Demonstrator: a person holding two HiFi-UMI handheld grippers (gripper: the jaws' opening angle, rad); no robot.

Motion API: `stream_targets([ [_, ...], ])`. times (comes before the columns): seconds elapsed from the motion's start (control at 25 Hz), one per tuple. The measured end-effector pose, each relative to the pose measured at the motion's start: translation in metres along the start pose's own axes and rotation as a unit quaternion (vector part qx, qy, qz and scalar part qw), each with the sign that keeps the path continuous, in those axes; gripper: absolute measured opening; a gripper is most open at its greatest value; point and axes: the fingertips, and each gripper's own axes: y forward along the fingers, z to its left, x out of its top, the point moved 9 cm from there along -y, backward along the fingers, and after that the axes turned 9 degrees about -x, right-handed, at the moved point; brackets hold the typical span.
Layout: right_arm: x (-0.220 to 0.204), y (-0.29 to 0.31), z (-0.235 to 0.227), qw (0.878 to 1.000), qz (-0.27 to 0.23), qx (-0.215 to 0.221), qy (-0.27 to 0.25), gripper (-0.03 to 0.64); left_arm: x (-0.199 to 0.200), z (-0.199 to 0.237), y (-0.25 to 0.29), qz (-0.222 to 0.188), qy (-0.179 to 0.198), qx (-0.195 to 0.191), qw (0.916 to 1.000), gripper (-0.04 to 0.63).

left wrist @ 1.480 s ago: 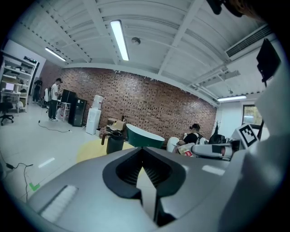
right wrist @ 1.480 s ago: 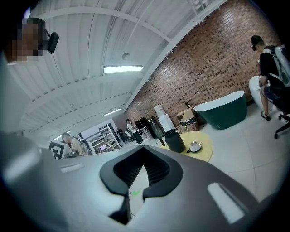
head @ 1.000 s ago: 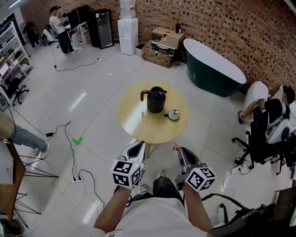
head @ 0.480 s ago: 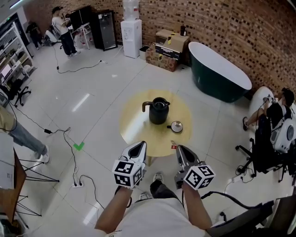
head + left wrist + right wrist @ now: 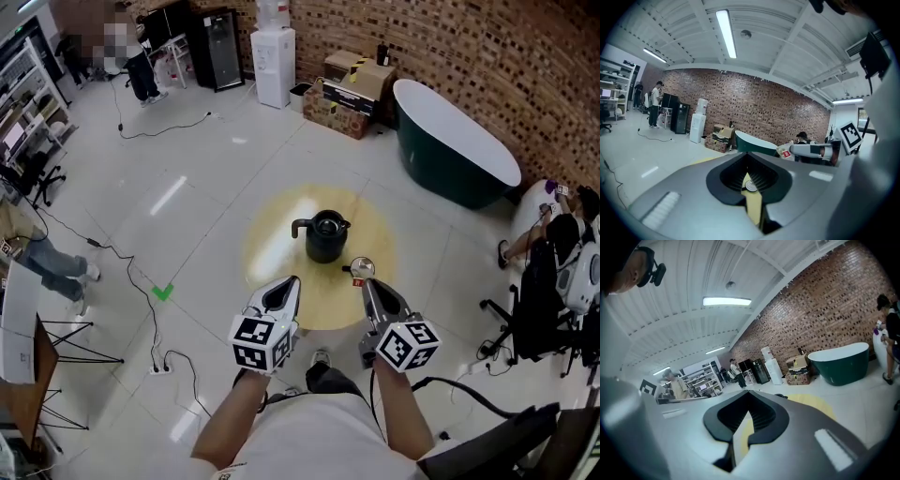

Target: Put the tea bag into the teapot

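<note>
Teapot sits lidless on table; right gripper jaws pinch tea bag.

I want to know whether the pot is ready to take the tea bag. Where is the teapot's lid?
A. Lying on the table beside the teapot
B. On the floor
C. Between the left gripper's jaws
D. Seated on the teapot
A: the shiny lid lies on the round table right beside the black teapot, whose top is uncovered.
</note>
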Motion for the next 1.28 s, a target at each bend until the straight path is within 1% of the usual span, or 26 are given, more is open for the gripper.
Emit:
stream_targets([
  [0.16, 0.036, 0.017, 0.004, 0.999, -0.007, -0.003, -0.044, 0.0, 0.026, 0.003, 0.01, -0.008, -0.001, 0.004, 1.0, 0.012],
  [0.28, 0.057, 0.032, 0.004, 0.998, -0.01, 0.0, -0.063, 0.0, 0.039, 0.007, 0.019, -0.012, -0.002, 0.008, 0.9999, 0.012],
  [0.48, 0.077, 0.055, 0.001, 0.995, -0.011, 0.01, -0.099, 0.0, 0.043, 0.014, 0.033, -0.016, -0.005, 0.015, 0.9997, 0.012],
  [0.68, 0.095, 0.079, -0.005, 0.993, -0.013, 0.024, -0.117, 0.0, 0.045, 0.018, 0.046, -0.012, -0.008, 0.023, 0.9996, 0.012],
  [0.84, 0.097, 0.105, -0.012, 0.99, 0.001, 0.029, -0.139, 0.0, 0.042, 0.021, 0.056, -0.006, -0.012, 0.031, 0.9994, 0.012],
  [0.96, 0.092, 0.129, -0.018, 0.984, 0.028, 0.028, -0.175, 0.0, 0.037, 0.024, 0.064, -0.002, -0.02, 0.039, 0.999, 0.012],
  [1.12, 0.083, 0.161, -0.027, 0.97, 0.071, 0.023, -0.231, 0.002, 0.029, 0.03, 0.073, 0.007, -0.032, 0.047, 0.9984, 0.012],
  [1.28, 0.067, 0.189, -0.036, 0.956, 0.111, 0.022, -0.271, 0.002, 0.013, 0.037, 0.082, 0.02, -0.05, 0.057, 0.9969, 0.012],
])
